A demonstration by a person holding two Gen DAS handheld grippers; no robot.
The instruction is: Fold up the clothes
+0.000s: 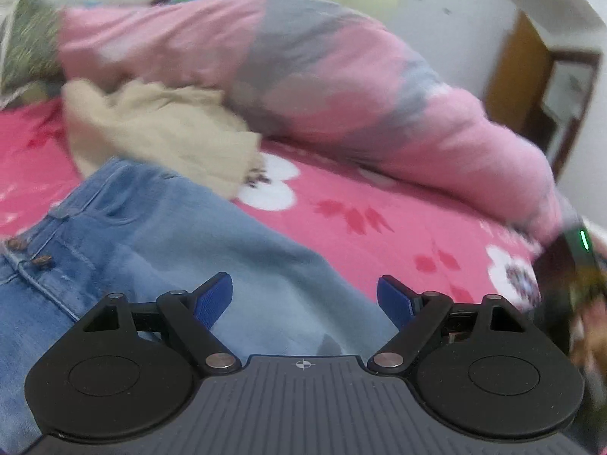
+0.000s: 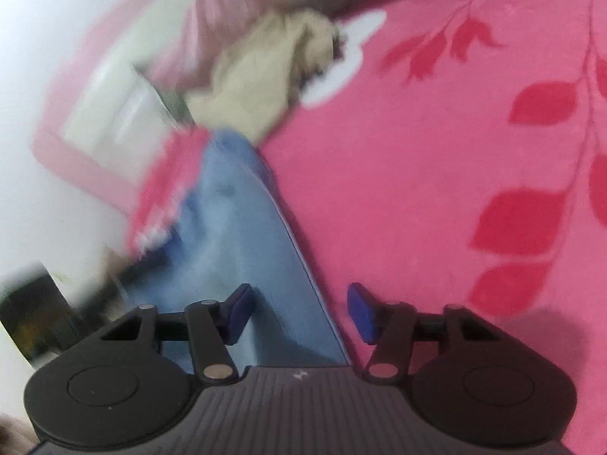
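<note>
Two grippers hang over the jeans (image 1: 125, 235) spread on the pink bed sheet (image 1: 379, 208), in the lower left of both frames. The left gripper (image 1: 304, 299) is wide open and empty; the right gripper (image 2: 299, 313) is half open over the leg's edge, holding nothing. I would pinch the edge low, taking no sheet.

left tool (image 1: 303, 295): jaws wide apart, nothing gripped, angled down | right tool (image 2: 299, 313): jaws part-open, pads clear, angled down
</note>
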